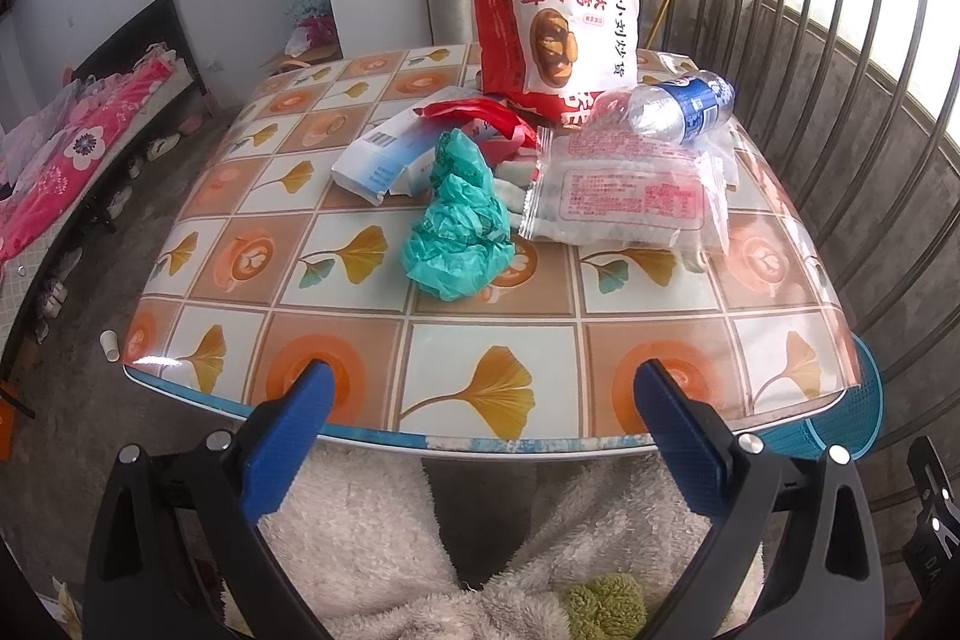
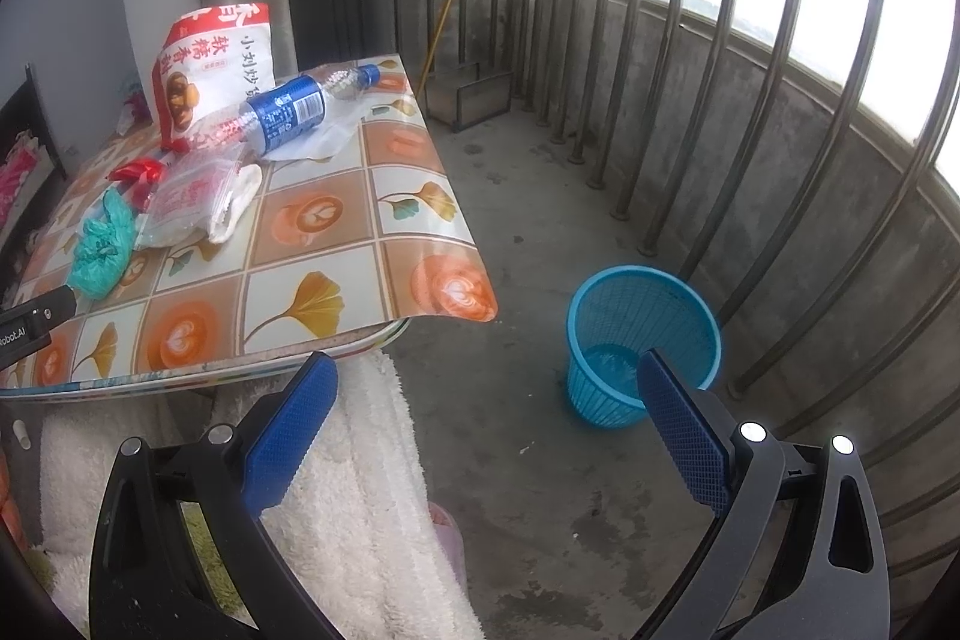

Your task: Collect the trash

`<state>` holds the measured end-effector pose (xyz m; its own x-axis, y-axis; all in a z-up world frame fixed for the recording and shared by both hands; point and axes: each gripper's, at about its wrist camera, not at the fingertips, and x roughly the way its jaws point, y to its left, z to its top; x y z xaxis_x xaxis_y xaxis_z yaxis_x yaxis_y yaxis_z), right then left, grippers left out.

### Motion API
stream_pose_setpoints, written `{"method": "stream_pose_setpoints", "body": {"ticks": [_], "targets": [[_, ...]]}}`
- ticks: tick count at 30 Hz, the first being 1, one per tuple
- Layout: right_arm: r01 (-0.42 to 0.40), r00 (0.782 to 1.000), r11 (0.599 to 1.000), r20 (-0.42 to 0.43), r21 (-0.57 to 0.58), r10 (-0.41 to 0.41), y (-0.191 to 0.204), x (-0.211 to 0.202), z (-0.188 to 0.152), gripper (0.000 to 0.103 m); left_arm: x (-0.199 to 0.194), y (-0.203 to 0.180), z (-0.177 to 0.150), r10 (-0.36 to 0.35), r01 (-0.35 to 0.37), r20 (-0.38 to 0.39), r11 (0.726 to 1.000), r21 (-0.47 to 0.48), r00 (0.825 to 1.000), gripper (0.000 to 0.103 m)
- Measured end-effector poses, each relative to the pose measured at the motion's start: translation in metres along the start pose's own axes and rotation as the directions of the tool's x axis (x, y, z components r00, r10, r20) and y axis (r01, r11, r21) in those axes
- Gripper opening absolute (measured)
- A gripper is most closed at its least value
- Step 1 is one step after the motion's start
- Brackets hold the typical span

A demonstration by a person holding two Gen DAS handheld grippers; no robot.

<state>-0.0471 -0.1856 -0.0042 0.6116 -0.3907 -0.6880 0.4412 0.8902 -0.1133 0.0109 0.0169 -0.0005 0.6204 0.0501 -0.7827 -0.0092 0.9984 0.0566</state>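
- The left gripper (image 1: 483, 388) hovers at the near edge of the table (image 1: 360, 334), its blue jaws spread wide with nothing between them.
- The right gripper (image 2: 489, 382) hangs off the table's right corner, above the concrete floor (image 2: 516, 196); its jaws are spread wide too and hold nothing.
- The trash lies in a loose heap on the far half of the table, on a glossy cloth printed with leaves and coffee cups.
- A crumpled green plastic bag (image 1: 462, 220) sits nearest the left gripper, in the middle of the table.
- Just right of it lies a clear wrapper with red print (image 1: 624, 196), resting on something white.
- A crushed plastic bottle with a blue label (image 1: 678, 103) lies on its side at the far right of the heap, partly on top of the clear wrapper.
- A tall red and white snack bag (image 1: 555, 34) stands upright at the far side, behind the bottle.
- A white and blue carton (image 1: 384, 157) lies to the left of the green bag, with a red wrapper (image 1: 486, 121) beside and behind it.
- A blue mesh waste basket (image 2: 636, 340) stands on the floor to the right of the table, well apart from the heap and next to the metal railing (image 2: 750, 70). The right gripper's right finger overlaps its near rim in the right wrist view.
- Fluffy white fabric (image 2: 360, 490) lies below the near table edge, under both grippers.
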Motion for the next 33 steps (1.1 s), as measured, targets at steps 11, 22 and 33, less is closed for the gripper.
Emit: {"method": "stream_pose_setpoints", "body": {"ticks": [11, 22, 33], "targets": [[-0.004, 1.0, 1.0, -0.024, -0.009, 0.004, 0.004, 0.011, 0.003, 0.095, 0.012, 0.001, 0.002, 0.011, -0.011, -0.023, 1.0, 0.002, 1.0, 0.097], [-0.034, 0.999, 0.999, -0.044, -0.027, 0.032, 0.017, 0.027, 0.012, 0.095, 0.033, 0.006, 0.006, 0.024, -0.023, -0.048, 1.0, 0.017, 0.999, 0.097], [-0.19, 0.971, 0.974, 0.126, -0.124, 0.206, 0.061, 0.031, 0.046, 0.095, 0.049, 0.046, 0.027, -0.071, 0.072, -0.014, 0.996, 0.046, 0.997, 0.097]]}}
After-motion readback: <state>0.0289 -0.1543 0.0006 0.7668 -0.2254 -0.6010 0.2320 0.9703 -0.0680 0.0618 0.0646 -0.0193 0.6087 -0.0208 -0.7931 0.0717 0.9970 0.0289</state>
